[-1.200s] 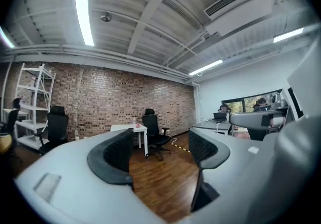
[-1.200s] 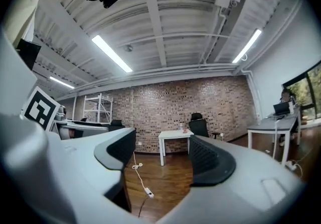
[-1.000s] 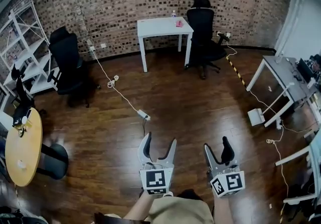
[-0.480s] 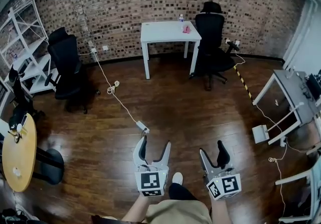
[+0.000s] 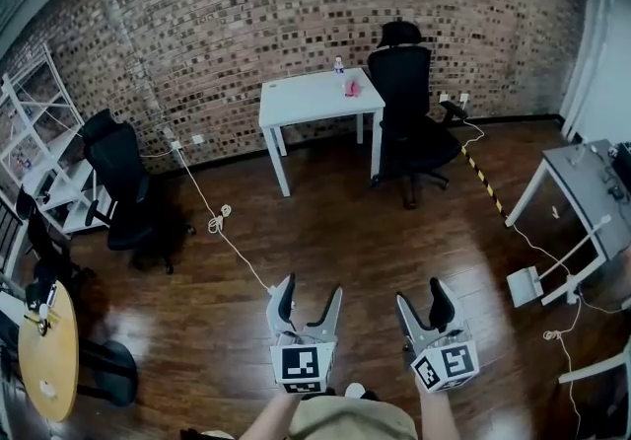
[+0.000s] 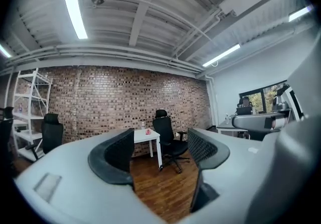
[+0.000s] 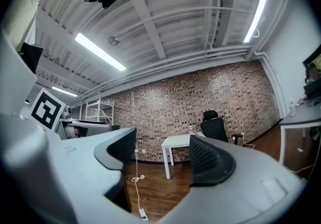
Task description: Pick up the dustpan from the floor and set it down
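Observation:
No dustpan shows in any view. In the head view both grippers are held level over the dark wooden floor (image 5: 335,231), side by side at the bottom. My left gripper (image 5: 311,294) is open with nothing between its jaws; in the left gripper view (image 6: 160,151) only floor and a far chair show through the gap. My right gripper (image 5: 422,300) is also open and empty; in the right gripper view (image 7: 161,153) the gap shows floor and a white cable.
A white table (image 5: 314,93) and a black office chair (image 5: 409,103) stand against the brick wall ahead. A second black chair (image 5: 118,182) and a white shelf (image 5: 39,122) are left. A white cable (image 5: 222,231) runs across the floor. A round wooden table (image 5: 47,369) is near left, a grey desk (image 5: 590,189) right.
The whole room has shifted in the head view as the person walks forward. The power strip on the floor has slid down behind the left gripper. Both grippers stay open and side by side.

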`<control>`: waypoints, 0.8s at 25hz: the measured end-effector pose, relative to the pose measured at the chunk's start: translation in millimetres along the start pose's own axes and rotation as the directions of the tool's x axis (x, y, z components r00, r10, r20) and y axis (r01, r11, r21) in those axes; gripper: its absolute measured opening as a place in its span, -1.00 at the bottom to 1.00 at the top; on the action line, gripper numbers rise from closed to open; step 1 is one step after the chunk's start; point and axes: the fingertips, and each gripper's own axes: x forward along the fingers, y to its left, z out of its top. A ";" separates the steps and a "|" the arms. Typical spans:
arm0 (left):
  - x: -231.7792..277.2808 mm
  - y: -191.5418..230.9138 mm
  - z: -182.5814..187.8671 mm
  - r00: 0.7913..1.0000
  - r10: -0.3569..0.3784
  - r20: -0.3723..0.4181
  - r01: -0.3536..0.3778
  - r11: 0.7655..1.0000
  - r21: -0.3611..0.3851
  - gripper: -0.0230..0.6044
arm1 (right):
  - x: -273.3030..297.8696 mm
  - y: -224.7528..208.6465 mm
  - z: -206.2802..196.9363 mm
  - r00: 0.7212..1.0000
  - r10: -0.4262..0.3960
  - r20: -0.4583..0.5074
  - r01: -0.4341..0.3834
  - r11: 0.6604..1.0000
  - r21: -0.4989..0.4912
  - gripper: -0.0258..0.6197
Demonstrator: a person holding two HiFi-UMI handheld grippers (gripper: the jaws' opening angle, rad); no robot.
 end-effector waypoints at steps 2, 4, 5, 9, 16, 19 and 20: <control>21.7 -2.8 -6.9 1.000 -0.019 -0.016 0.019 1.000 -0.001 0.07 | 11.2 -7.1 -10.2 1.000 -0.001 -0.015 0.001 1.000 0.027 0.06; 45.8 -3.6 -14.5 0.999 -0.040 -0.030 0.040 0.999 -0.007 0.07 | 27.5 -7.9 -18.7 1.000 0.007 -0.023 -0.006 0.999 0.053 0.06; 58.6 -5.2 -18.4 0.998 -0.054 -0.036 0.053 0.999 -0.011 0.07 | 36.6 -8.1 -23.1 1.000 0.013 -0.028 -0.011 0.998 0.061 0.05; 125.1 -23.2 -32.2 0.988 -0.148 -0.037 0.147 0.989 -0.029 0.07 | 71.9 -37.1 -41.7 0.998 -0.027 -0.052 0.030 0.998 0.057 0.04; 284.8 -57.6 -22.4 0.943 -0.331 0.007 0.331 0.943 -0.022 0.06 | 156.9 -155.3 -34.5 0.974 -0.220 -0.056 0.222 0.975 0.020 0.04; 350.4 -70.0 -6.9 0.915 -0.400 0.044 0.401 0.916 -0.013 0.04 | 206.0 -183.4 -2.3 0.968 -0.252 -0.009 0.251 0.967 -0.046 0.03; 370.9 -74.4 -3.7 0.905 -0.422 0.050 0.424 0.906 -0.018 0.04 | 218.7 -190.8 7.4 0.964 -0.265 0.008 0.264 0.962 -0.067 0.03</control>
